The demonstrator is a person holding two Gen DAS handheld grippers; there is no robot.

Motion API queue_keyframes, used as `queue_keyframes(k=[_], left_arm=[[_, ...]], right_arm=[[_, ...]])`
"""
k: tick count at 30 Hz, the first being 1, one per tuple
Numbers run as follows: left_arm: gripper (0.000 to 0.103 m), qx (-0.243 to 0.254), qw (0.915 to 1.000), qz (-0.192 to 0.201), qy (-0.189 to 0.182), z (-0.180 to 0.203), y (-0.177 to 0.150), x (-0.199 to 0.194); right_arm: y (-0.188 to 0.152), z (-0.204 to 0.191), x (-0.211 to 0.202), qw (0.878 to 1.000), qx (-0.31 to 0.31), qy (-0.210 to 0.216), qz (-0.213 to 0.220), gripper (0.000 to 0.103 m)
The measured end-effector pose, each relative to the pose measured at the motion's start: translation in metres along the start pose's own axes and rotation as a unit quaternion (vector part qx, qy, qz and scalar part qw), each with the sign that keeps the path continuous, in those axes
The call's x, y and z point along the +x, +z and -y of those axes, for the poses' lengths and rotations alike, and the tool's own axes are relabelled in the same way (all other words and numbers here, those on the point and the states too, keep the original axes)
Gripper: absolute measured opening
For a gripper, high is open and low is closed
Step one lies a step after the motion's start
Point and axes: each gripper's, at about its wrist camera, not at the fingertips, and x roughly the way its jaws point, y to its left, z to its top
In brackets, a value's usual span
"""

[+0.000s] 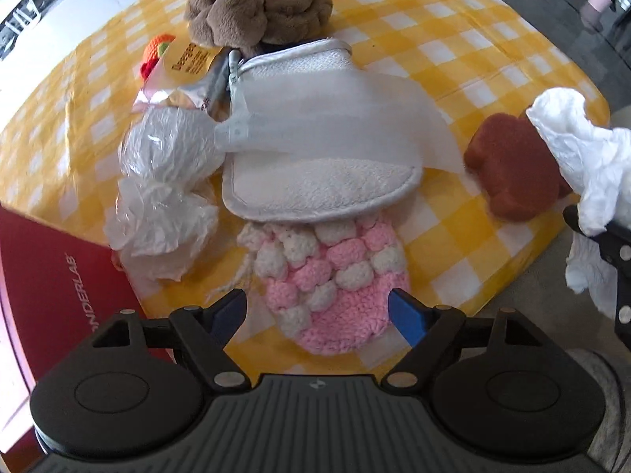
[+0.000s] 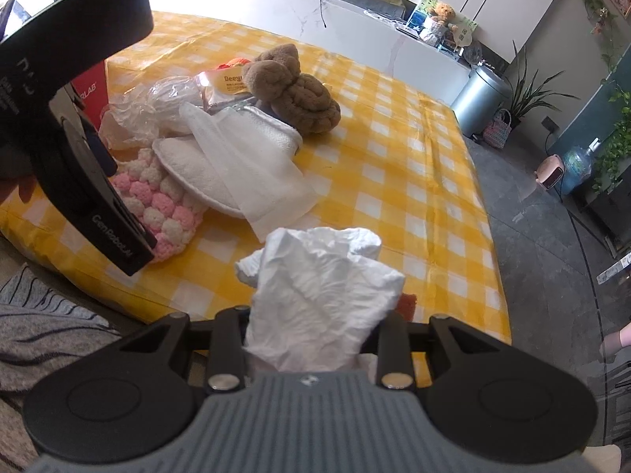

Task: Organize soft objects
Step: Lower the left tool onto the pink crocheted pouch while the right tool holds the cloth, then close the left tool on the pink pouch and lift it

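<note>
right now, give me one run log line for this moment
left tool: open, above pink-white crochet piece | right tool: shut on white crumpled cloth | pile on yellow checked cloth

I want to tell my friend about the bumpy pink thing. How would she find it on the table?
Look at the yellow checked tablecloth and find the pile of soft things on it. At the pile's near edge, just below the white fluffy mitt, lies the pink and white knitted pouch, in front of the open left gripper. It is the only pink thing there, covered in round puffy bobbles.
</note>
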Motion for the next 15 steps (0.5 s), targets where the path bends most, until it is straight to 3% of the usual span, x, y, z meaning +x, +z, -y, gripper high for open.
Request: queue_keyframes(k=[2,5,9,12,13,15], left_arm=[[0.103,-0.024,0.9996,-0.005,-0.009,-0.002,0.001,0.008],[0.103,-0.045,0.9985,-0.011,-0.029,-0.007,0.001,0.025],[0.103,-0.030,0.9994,0.008,-0.016,0.003,0.001,0.026],[0.103,-0.023,0.9994,-0.002,-0.026,0.003,0.006,0.026],[0.090,-0.031,0.9992,-0.004,-0.024,0.002,0.009,0.022],[0.076,-0.033,0.9990,-0.010,-0.027,-0.002,0.013,0.016]], right_arm=[[0.000,-0.001,0.001,1.000,0.000,0.001,-0.002,0.030],[0.000,-0.003,0.000,1.000,-0.004,-0.002,-0.003,0.030],[0.000,-0.005,-0.001,1.000,-0.006,0.001,0.000,0.030],[-0.001,-0.004,-0.002,1.000,-0.003,0.001,0.003,0.030],[-0.001,-0.004,-0.002,1.000,-0.001,0.003,0.004,0.030],[-0.001,-0.004,-0.002,1.000,-0.001,0.005,0.004,0.030]])
